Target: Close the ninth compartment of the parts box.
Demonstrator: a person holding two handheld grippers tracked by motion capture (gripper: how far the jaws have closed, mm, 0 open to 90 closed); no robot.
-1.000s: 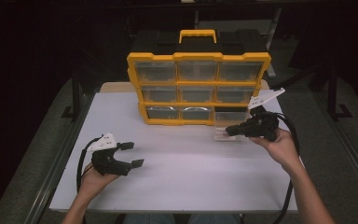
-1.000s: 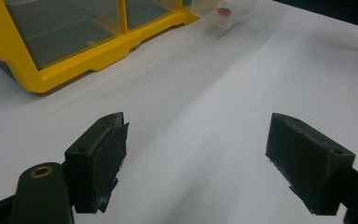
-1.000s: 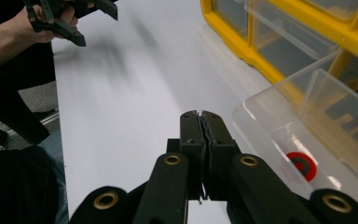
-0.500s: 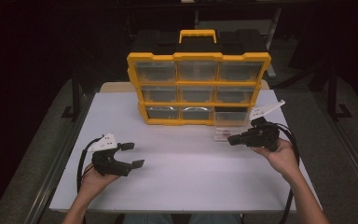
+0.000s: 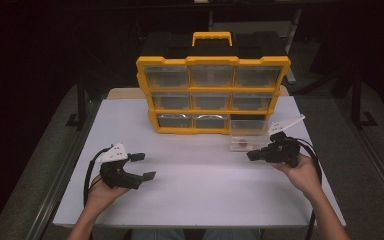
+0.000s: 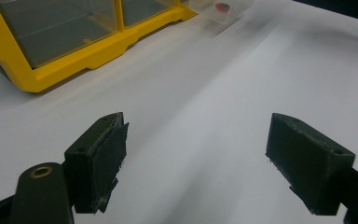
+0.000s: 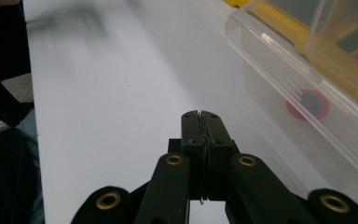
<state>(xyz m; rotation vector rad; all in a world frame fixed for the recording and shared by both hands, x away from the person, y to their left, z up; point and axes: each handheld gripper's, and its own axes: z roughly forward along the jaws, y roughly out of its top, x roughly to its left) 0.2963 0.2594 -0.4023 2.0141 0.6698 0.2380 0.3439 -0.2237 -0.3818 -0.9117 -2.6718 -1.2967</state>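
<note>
On the white table [image 5: 195, 195], right of centre, 1 clear plastic drawer [image 5: 245, 141] sits pulled fully out of the yellow 9-drawer organizer [image 5: 212, 95], just in front of the vacant bottom-right slot [image 5: 248, 125]. Inside the drawer lies a small red-and-dark round part [image 7: 308, 103], possibly a cap or washer; blur in the right gripper view prevents a firmer call.

Right gripper [image 5: 251, 155]: jaws pressed together on nothing, tips just beside the drawer's near wall, apparently not touching it. Left gripper [image 5: 141, 166]: jaws spread wide, empty, resting low over bare table well apart from the drawer and from the organizer.

Progress, as judged from the layout: drawer removal is done. The other 8 drawers sit flush in the frame. Nothing is lifted or held by either tool. What remains depends on the goal, either taking the round part out or sliding the drawer back into its slot. For either, the right gripper must first part its jaws, since closed it can only push. Left gripper is uncommitted.
</note>
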